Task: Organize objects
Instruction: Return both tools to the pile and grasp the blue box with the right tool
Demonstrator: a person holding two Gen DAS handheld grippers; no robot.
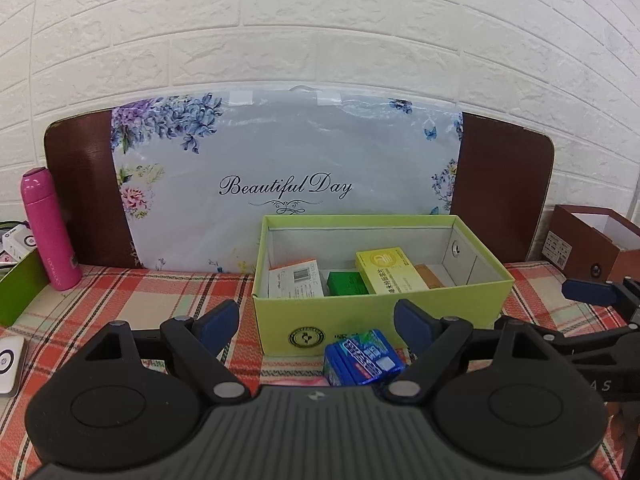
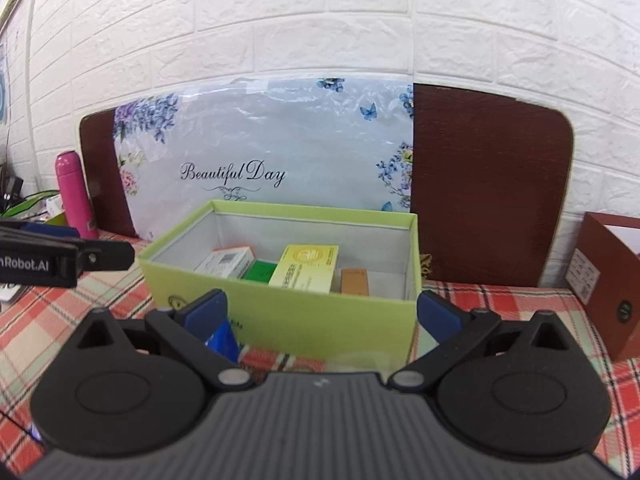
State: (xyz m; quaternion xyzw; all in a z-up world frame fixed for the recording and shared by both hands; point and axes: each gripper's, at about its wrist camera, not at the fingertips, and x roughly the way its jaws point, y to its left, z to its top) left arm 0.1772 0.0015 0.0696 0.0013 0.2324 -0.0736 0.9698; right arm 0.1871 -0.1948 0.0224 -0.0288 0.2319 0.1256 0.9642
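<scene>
Behind everything you have the white brick wall (image 1: 320,20), and leaning against it a brown board (image 1: 504,184) with a flowered "Beautiful Day" plastic sheet (image 1: 280,160) across its front. Below that, the checked tablecloth (image 1: 132,300) covers the table. On it, straight ahead of both your grippers, stands the green box (image 1: 360,312), open at the top. Inside it lie a yellow carton (image 1: 390,272) tilted against the others, a white carton with a barcode (image 1: 296,280) to its left, a small green carton (image 1: 346,283) between them and a tan one (image 2: 354,281) to the right. A brown open box (image 1: 592,244) sits well apart at the right edge, a pink bottle (image 1: 50,232) stands upright at the left.

Your left gripper (image 1: 316,320) has its jaws spread wide with nothing pressed between them; a blue packet (image 1: 362,356) lies on the cloth just in front of the green box, below that gap. Your right gripper (image 2: 320,312) is likewise fully spread and holds nothing.
</scene>
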